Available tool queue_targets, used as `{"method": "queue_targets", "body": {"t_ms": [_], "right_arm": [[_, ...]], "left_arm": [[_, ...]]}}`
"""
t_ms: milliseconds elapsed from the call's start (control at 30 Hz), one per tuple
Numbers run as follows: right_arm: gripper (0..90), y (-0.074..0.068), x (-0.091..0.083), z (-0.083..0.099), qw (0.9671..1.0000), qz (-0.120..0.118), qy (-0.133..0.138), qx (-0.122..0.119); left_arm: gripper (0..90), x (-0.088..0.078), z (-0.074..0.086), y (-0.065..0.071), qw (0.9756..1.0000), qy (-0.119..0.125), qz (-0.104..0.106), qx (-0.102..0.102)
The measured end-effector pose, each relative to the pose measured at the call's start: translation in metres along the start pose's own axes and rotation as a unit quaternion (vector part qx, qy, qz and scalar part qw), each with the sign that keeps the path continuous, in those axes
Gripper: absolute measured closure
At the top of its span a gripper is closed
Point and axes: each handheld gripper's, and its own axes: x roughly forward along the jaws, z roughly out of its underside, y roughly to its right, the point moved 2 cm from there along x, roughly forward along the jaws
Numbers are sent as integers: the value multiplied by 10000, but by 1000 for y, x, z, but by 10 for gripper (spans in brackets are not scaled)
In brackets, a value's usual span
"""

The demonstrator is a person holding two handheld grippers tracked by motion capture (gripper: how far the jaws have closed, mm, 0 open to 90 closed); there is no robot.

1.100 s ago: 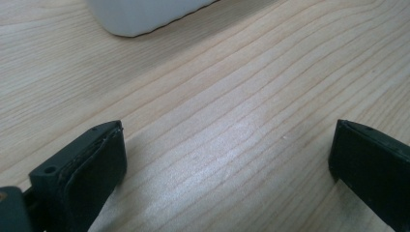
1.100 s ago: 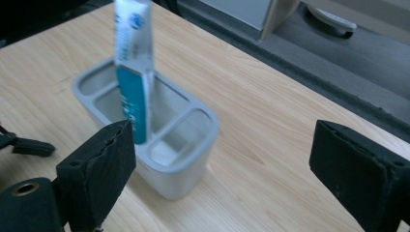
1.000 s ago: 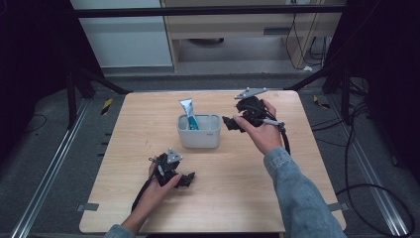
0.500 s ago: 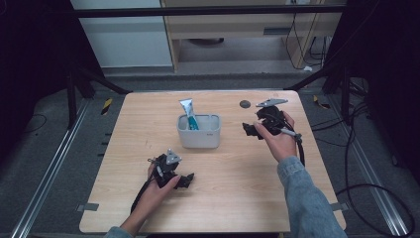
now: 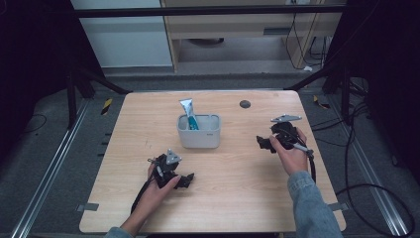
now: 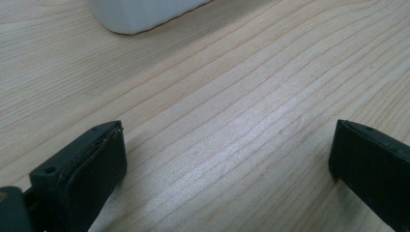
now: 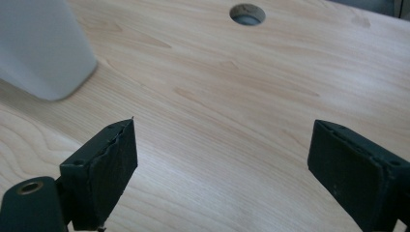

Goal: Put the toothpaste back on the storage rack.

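A white bin (image 5: 199,131) stands at the middle of the wooden table (image 5: 124,148) with a blue and white tube (image 5: 189,113) sticking up out of it. My left gripper (image 5: 187,179) rests low on the table in front of the bin, open, its jaws wide apart with bare wood between them (image 6: 227,159). The bin's lower edge (image 6: 140,14) shows at the top of the left gripper view. My right gripper (image 5: 263,144) is to the right of the bin, open and empty (image 7: 222,164). The bin's blurred corner (image 7: 41,48) lies at that view's upper left.
A small round hole (image 5: 244,104) sits in the tabletop at the back right, also seen as the hole (image 7: 247,13). Black cables (image 5: 356,188) trail off the right side. Metal frame legs and a dark floor surround the table.
My right gripper has drawn back from the bin's right side toward the table's right and nearer the front edge. The left gripper has stayed put.
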Motion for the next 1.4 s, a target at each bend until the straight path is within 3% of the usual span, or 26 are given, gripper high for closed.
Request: {"method": "queue_targets", "body": {"t_ms": [300, 500, 600, 767, 833, 1033, 1100, 1233, 1400], "right_arm": [[110, 10, 19, 34, 9993, 41, -290, 239], [111, 13, 28, 48, 9990, 32, -321, 320], [110, 18, 31, 53, 9987, 205, -286, 374], [101, 23, 35, 61, 9980, 266, -243, 513], [80, 24, 38, 65, 9975, 289, -352, 541], [62, 25, 42, 67, 9972, 393, -290, 560], [50, 24, 44, 68, 9977, 382, -163, 537], [39, 24, 45, 68, 9982, 318, -174, 481], [3, 22, 44, 69, 9963, 485, -244, 670]], "left_arm": [[0, 0, 0, 0, 10000, 0, 0, 1], [0, 0, 0, 0, 10000, 1, -3, -2], [0, 0, 0, 0, 10000, 2, -3, -2], [0, 0, 0, 0, 10000, 0, -2, -1], [0, 0, 0, 0, 10000, 0, -3, -2], [0, 0, 0, 0, 10000, 0, -2, -1], [0, 0, 0, 0, 10000, 1, -2, -2], [0, 0, 0, 0, 10000, 1, -3, -1], [0, 0, 0, 0, 10000, -1, -3, 1]]}}
